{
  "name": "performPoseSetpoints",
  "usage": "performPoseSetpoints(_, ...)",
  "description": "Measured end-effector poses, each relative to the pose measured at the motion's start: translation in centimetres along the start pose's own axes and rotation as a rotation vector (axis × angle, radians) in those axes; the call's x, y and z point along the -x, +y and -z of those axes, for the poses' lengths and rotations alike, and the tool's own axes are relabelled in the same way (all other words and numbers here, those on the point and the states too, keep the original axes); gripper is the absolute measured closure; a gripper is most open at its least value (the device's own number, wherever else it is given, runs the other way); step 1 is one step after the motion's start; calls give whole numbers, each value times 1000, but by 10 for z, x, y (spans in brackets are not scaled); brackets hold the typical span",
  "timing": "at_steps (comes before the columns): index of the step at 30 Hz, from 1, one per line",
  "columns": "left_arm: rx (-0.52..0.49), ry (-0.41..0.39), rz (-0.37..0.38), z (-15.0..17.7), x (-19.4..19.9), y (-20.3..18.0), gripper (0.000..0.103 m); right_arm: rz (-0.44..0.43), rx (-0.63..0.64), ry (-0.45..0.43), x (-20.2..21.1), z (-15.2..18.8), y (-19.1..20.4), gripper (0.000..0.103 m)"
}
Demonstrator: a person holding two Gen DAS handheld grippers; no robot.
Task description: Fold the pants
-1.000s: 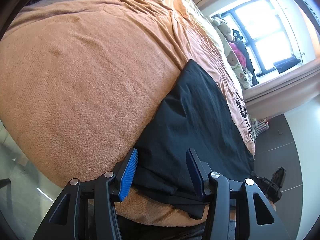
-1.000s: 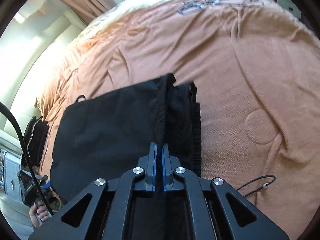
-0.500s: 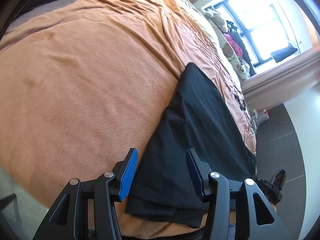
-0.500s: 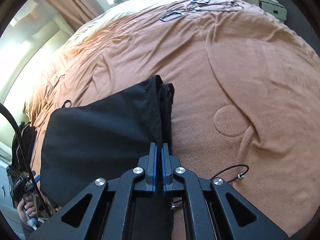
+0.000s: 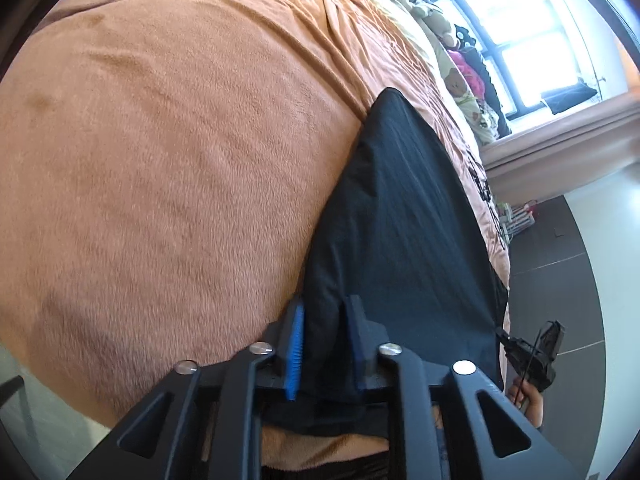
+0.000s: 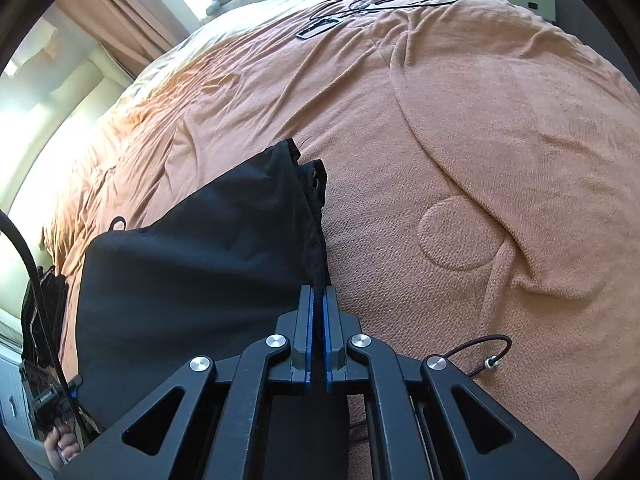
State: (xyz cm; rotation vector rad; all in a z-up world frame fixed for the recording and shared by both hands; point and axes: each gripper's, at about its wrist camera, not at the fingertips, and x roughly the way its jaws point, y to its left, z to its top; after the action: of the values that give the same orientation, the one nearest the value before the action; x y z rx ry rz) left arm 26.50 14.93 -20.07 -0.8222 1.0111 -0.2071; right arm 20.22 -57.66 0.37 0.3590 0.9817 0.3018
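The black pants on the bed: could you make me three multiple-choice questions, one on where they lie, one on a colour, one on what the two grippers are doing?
1. Where do the pants lie?
A. on the blanket
B. on the floor
C. on a chair

2. What colour are the fingertip pads of the left gripper?
A. red
B. blue
C. white

3. How does the right gripper stand?
A. wide open above the cloth
B. shut on an edge of the pants
C. holding a cable

Answers:
1. A, orange blanket shows around the pants.
2. B, the pad is bright blue.
3. B, dark cloth runs between its closed fingers.
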Motion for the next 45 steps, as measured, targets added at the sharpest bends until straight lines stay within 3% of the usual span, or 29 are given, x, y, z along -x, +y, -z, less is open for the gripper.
performPoseSetpoints(5, -29, -13, 3, 3, 9, -8, 91, -16, -10, 6, 14, 5, 1, 97)
performPoseSetpoints(6, -30, -14, 6, 2, 11, -8, 91, -17, -7, 12, 15, 5, 0, 89)
performPoseSetpoints(9, -32, -6, -6, 0, 12, -6, 89, -59, -10, 27, 24, 12, 0, 46)
performPoseSetpoints(10, -29, -3, -15, 0, 11, -5, 89, -65, -13, 21, 28, 14, -1, 42)
performPoseSetpoints(12, -30, 4, -20, 2, 11, -3, 85, -77, -18, 27, 31, 19, -3, 42)
performPoseSetpoints(14, -25, 7, -27, 3, 12, -1, 71, -92, -42, 56, 31, 25, -7, 42)
performPoseSetpoints(15, -23, 7, -22, 4, 12, -1, 69, -96, -53, 67, 31, 28, -9, 42)
performPoseSetpoints(26, -53, 10, -32, 6, 11, -1, 67, -141, -145, 161, 26, 58, -33, 42)
performPoseSetpoints(35, 22, 40, 70, 5, 2, 8, 67, -252, -210, 138, 27, 66, -52, 42)
performPoseSetpoints(38, 24, 48, 82, 8, 1, 5, 69, -265, -238, 115, 25, 68, -59, 57)
performPoseSetpoints(39, 23, 52, 83, 9, 1, 4, 74, -270, -244, 105, 25, 68, -61, 61)
performPoseSetpoints(40, 22, 63, 86, 10, -1, 2, 86, -275, -246, 94, 25, 65, -64, 70)
performPoseSetpoints(42, 23, 63, 91, 13, -1, 0, 90, -270, -246, 67, 30, 62, -67, 82)
performPoseSetpoints(45, 9, 53, 112, 17, 3, -8, 92, -263, -242, 33, 39, 58, -69, 87)
